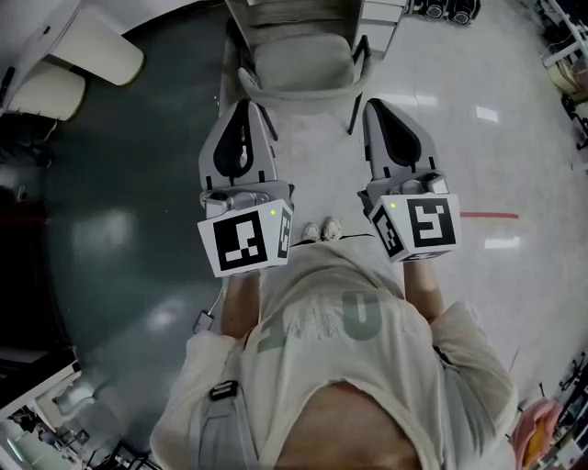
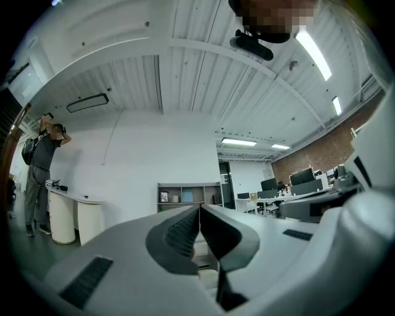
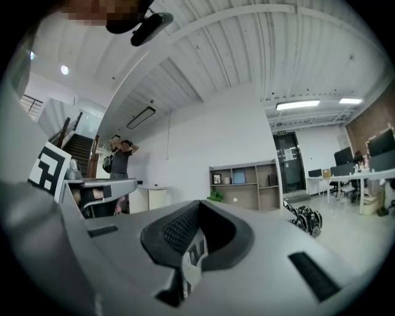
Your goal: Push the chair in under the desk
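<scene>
Chair (image 1: 303, 62) first: pale grey with armrests, it stands straight ahead of the person with its curved back rim toward them, up against the desk (image 1: 241, 13) at the far edge of the head view. How far its seat reaches under the desk I cannot tell.

Both tools are held out level and side by side, pointing at the chair. The left gripper (image 1: 244, 108) has its tip near the chair's left rear corner, and the right gripper (image 1: 377, 106) is near the right armrest. Whether either one touches the chair is not clear.

In the left gripper view, the left gripper (image 2: 199, 210) has its dark ribbed fingers (image 2: 182, 233) pressed together with nothing between them. The right gripper (image 3: 199, 208) looks the same, its fingers (image 3: 179, 229) closed flat on each other and empty.

Across the room is a low shelf unit (image 3: 244, 183). Another person (image 3: 121, 162) stands off to the left with arms raised.
</scene>
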A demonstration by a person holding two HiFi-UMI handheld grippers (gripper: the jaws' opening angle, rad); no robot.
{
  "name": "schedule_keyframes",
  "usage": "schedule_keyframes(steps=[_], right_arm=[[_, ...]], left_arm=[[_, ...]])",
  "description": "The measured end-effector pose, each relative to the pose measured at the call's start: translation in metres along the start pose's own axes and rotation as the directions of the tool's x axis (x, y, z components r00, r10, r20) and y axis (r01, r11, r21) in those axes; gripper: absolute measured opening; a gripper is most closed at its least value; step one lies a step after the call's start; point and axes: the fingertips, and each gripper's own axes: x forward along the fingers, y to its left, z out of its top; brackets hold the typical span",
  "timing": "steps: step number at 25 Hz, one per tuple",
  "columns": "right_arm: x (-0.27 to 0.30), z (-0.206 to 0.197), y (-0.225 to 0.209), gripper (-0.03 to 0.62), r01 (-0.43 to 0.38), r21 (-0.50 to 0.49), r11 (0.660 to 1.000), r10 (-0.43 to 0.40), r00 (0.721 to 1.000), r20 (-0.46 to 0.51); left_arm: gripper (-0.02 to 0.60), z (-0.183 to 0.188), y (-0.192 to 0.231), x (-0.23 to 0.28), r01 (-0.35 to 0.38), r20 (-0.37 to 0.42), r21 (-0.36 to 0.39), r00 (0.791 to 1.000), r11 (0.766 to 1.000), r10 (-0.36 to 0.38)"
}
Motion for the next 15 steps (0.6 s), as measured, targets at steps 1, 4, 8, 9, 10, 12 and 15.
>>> schedule_keyframes(steps=[1,4,8,9,10,12,15], right_arm=[[0.000,0.000,-0.004,0.017,-0.001,0.022,1.000,0.001,1.000,0.008],[-0.001,0.000,-0.018,0.017,0.005,0.036,0.999,-0.006,1.000,0.019],[0.000,-0.007,-0.022,0.017,-0.013,0.005,1.000,0.013,1.000,0.002],[0.000,-0.008,-0.023,0.017,-0.016,-0.002,1.000,0.016,1.000,0.000],[0.001,-0.009,-0.025,0.017,-0.015,-0.010,1.000,0.015,1.000,0.001],[0.002,-0.011,-0.029,0.017,-0.005,-0.017,1.000,0.005,1.000,0.005],[0.008,-0.021,-0.033,0.017,-0.003,0.039,0.999,0.004,1.000,-0.010]], left_arm=[[0.017,-0.001,0.002,0.001,-0.010,-0.002,-0.002,1.000,1.000,0.010],[0.017,-0.003,0.006,0.003,-0.039,-0.004,-0.018,0.999,0.999,0.039],[0.017,-0.010,0.007,0.004,-0.057,-0.014,-0.024,0.998,0.998,0.057],[0.017,-0.011,0.005,0.005,-0.055,-0.015,-0.020,0.998,0.998,0.055],[0.017,-0.013,0.003,0.006,-0.052,-0.018,-0.015,0.999,0.999,0.052],[0.017,-0.018,0.000,0.010,-0.043,-0.029,-0.007,0.999,0.999,0.042],[0.017,-0.029,-0.001,0.017,-0.030,-0.046,0.003,0.998,1.000,0.030]])
